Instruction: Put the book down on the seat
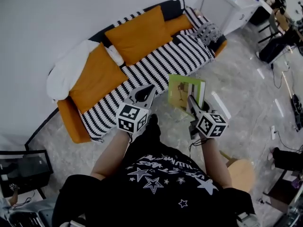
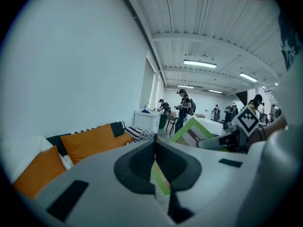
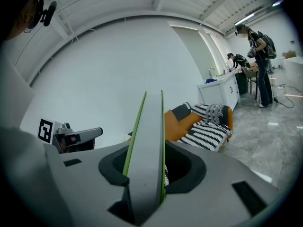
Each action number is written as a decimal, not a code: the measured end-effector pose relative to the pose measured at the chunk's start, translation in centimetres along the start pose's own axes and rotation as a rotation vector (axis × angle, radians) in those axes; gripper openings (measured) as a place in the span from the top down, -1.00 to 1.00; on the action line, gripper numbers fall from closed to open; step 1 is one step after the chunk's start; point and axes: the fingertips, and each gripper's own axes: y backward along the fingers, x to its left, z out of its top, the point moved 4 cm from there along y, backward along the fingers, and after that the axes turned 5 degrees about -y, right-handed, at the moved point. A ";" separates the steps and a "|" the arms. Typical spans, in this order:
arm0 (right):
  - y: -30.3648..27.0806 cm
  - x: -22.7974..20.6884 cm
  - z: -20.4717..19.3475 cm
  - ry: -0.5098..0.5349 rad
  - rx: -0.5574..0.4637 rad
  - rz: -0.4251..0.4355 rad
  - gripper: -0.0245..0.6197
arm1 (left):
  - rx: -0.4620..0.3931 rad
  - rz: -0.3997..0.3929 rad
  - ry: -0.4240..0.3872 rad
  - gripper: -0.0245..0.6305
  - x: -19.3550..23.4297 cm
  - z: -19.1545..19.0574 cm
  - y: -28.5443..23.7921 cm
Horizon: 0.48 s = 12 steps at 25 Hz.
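Right gripper: jaws clamped on the green book. In the right gripper view I see the book edge-on, standing upright between the two jaws. From the head view it hangs in the air over the marble floor, just in front of the seat edge and not touching the sofa.

Left gripper: jaws together, nothing between them that I can see. Its own view shows only a thin slit, with the book's green cover beyond it. It hovers beside the book, near the striped seat, and points at the sofa.

What's on the sofa:
- a black-and-white striped cover over the seat
- a big orange cushion against the back
- a second orange cushion further left
- a white blanket bunched at the left end
- a grey patterned throw at the right end

The striped seat in front of the grippers is bare.

A white cabinet stands past the sofa's right end; I can't make out what sits on top
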 end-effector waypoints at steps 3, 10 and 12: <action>-2.9 -0.5 1.5 -0.015 0.002 -0.002 0.45 | -0.005 0.005 0.013 0.90 2.6 0.8 -2.2; -9.6 -1.7 3.8 -0.031 0.015 -0.015 0.45 | 0.028 -0.003 0.023 0.90 7.9 0.5 -6.4; -11.2 -1.8 4.3 -0.035 0.020 -0.021 0.45 | 0.032 0.000 0.039 0.90 9.6 0.4 -7.4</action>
